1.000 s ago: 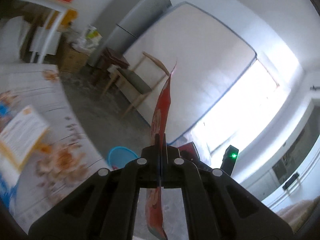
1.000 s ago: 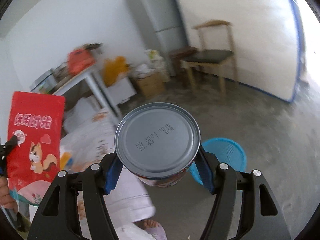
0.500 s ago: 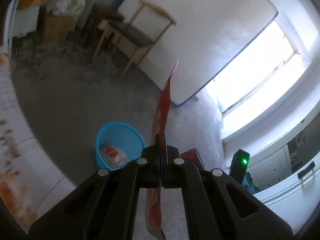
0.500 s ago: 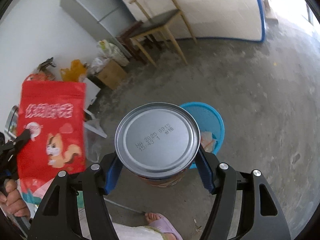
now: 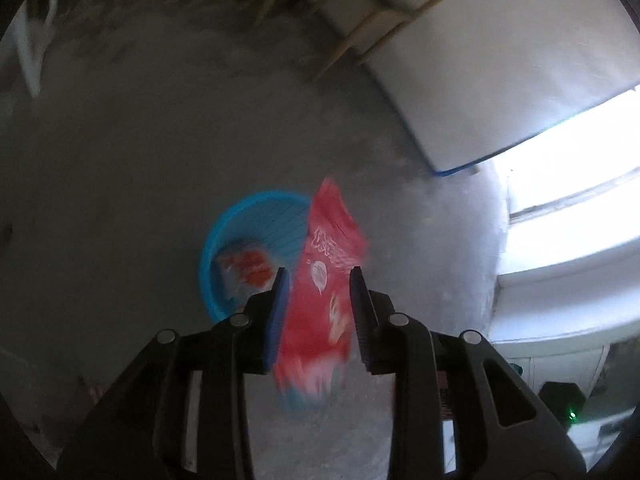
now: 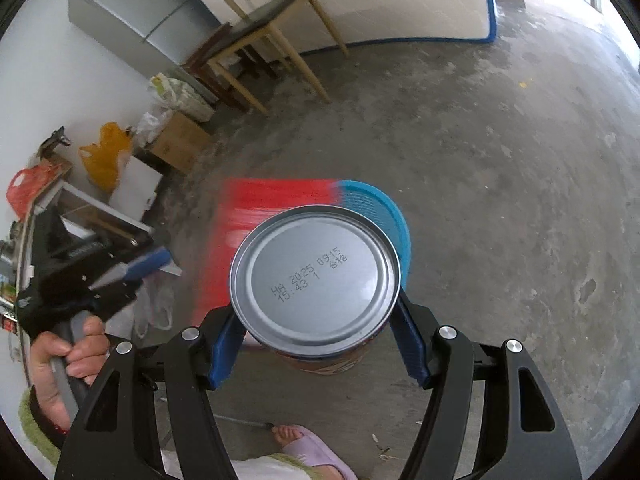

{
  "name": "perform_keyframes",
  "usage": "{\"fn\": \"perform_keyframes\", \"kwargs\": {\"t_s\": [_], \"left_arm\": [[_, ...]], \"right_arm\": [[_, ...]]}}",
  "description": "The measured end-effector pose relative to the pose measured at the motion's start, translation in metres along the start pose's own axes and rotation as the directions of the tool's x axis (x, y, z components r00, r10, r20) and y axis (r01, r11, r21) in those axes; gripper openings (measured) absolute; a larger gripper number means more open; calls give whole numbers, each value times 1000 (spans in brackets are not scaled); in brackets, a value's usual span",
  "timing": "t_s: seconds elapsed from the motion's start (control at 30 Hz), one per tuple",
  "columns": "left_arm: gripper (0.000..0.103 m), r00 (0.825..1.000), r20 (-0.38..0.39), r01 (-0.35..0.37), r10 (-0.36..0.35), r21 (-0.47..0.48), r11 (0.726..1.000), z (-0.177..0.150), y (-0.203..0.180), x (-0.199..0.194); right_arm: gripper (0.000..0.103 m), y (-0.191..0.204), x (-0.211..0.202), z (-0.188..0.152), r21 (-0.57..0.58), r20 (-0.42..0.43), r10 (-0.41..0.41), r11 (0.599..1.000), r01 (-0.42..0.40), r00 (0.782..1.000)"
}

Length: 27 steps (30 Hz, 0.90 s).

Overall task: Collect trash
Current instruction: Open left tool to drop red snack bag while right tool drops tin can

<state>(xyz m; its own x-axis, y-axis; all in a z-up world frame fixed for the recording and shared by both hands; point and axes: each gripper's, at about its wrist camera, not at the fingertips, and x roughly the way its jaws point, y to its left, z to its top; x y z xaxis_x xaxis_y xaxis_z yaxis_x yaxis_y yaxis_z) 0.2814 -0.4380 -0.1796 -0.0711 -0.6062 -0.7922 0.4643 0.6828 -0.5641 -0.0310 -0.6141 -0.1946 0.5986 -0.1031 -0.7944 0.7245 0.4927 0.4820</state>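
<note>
Basket on floor; wrapper above basket rim; chair behind.
</note>
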Motion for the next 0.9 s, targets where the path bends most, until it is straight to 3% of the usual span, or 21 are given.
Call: {"fn": "perform_keyframes", "kwargs": {"t_s": [0.17,0.3,0.5,0.67,0.77,0.8,0.9], "left_arm": [[30,999,15,-35,36,-9,999,-8,10,-8],[31,997,66,-34,32,36,999,-7,-3,-50],[46,988,153,-60,36,157,986,-26,-30,-137],[64,964,259,-123,56,250,961,-63,-34,-218],[70,945,319,-156,74,240,958,-90,-22,-258],[71,938,336,-168,83,232,958,-97,-17,-268],[76,911,392,-224,131,202,954,-123,3,-298]], "right_arm": [[65,-10,19,0,-3,-29,-27,1000,27,999],[65,-11,39,4,-11,-55,-33,999,33,998],[65,13,72,18,-89,-118,-29,996,19,993],[65,43,124,30,-179,-177,-81,983,49,981],[66,46,165,31,-231,-225,-195,962,143,955],[66,43,181,28,-253,-249,-248,950,184,936],[66,36,201,21,-277,-278,-323,929,246,905]]}}
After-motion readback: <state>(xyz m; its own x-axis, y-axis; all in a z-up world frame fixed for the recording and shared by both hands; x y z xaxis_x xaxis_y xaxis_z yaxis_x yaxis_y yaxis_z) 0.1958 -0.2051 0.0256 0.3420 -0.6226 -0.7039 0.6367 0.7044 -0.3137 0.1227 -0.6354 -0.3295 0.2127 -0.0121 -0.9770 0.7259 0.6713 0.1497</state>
